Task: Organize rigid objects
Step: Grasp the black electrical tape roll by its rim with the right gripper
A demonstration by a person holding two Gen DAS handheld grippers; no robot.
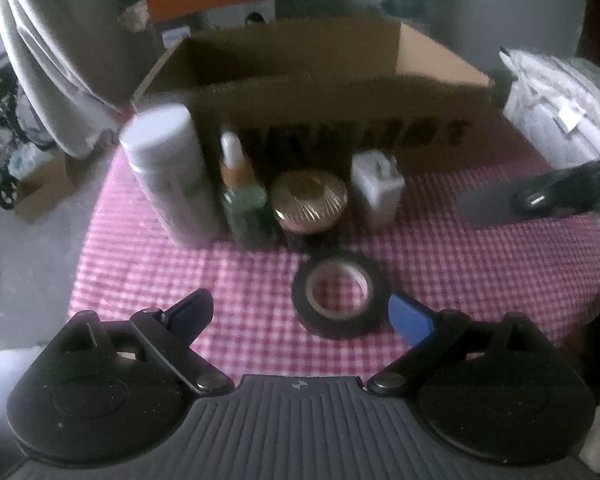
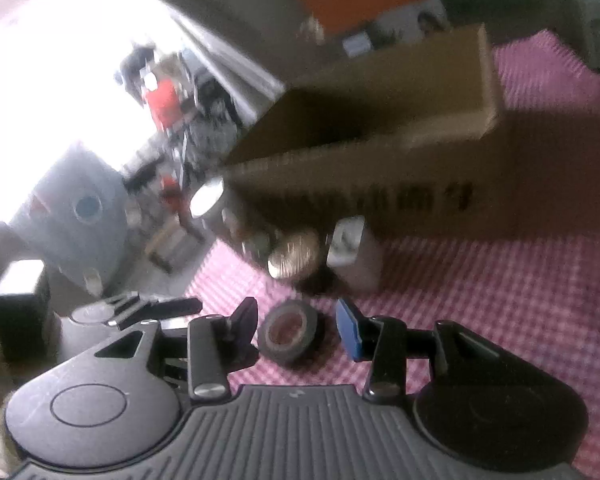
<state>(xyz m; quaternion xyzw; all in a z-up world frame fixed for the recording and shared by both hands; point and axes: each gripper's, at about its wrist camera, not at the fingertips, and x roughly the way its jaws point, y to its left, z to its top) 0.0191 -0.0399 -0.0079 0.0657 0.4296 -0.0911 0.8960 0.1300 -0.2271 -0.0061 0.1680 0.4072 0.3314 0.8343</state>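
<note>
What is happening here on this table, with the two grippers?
A person holds a gripper in each hand above a pink checked tablecloth. Both aim at a roll of black tape lying flat on it. The right gripper has its fingers on either side of the roll, not pressing it. The left gripper is open, holding nothing. Behind stand a white bottle, a dropper bottle, a gold-lidded jar and a small white container, before an open cardboard box.

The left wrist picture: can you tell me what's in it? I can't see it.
A black tape roll lies flat on a pink checked cloth between open left tongs. Behind stand a white can, dropper bottle, gold-lidded jar, white bottle and cardboard box.
</note>
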